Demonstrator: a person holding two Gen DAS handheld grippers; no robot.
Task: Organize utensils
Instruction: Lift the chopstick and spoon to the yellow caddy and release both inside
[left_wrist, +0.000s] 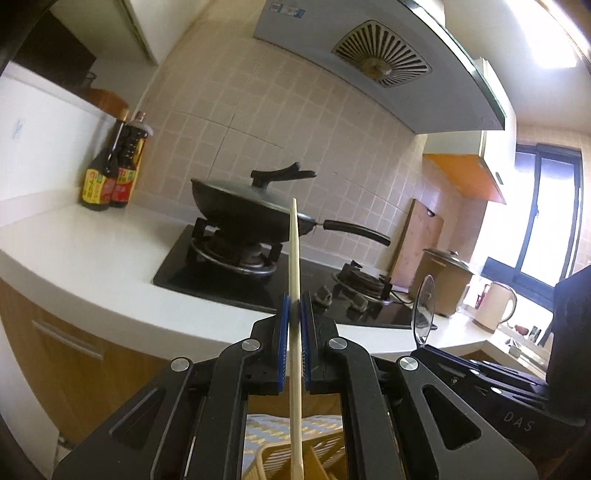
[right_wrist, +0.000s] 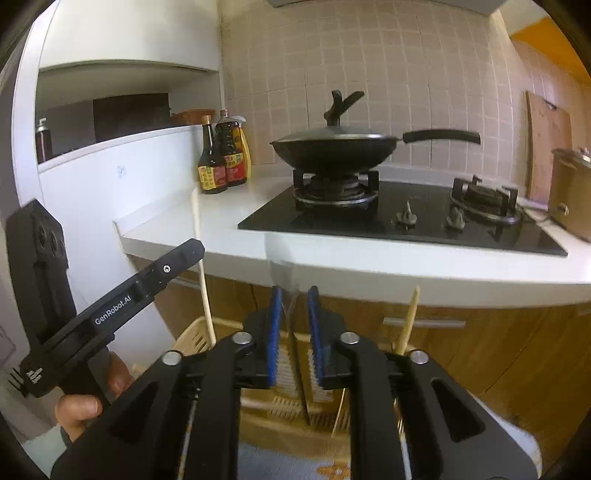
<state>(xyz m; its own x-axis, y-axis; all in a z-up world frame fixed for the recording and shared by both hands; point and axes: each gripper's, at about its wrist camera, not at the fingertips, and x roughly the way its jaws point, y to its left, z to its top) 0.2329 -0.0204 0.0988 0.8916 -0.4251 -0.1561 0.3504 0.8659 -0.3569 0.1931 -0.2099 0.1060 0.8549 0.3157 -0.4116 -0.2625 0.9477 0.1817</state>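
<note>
Two utensils are in our grippers at once, and that is where the risk lies. On the left, our left gripper is clamped on a chopstick, which stands nearly upright between the blue pads and runs far above and below them. Its lower end hangs over the yellow basket beneath, near the basket's middle as far as the left wrist view shows. Because the stick is thin and smooth and held at one short stretch, we judge it could pivot or slide through the pads if we tilt the wrist, and then drop outside the basket onto the patterned mat.

Further right, our right gripper holds a clear plastic spoon, bowl up, its dark stem running down between the pads toward the basket. The pads stand slightly apart around the thin stem, so the hold looks light; we think the spoon could twist or slip out.

More chopsticks already lean at the basket's right edge. Lowering either utensil carelessly could knock them over the rim. The two grippers also sit close together, near the counter's front edge, so they may bump.
</note>
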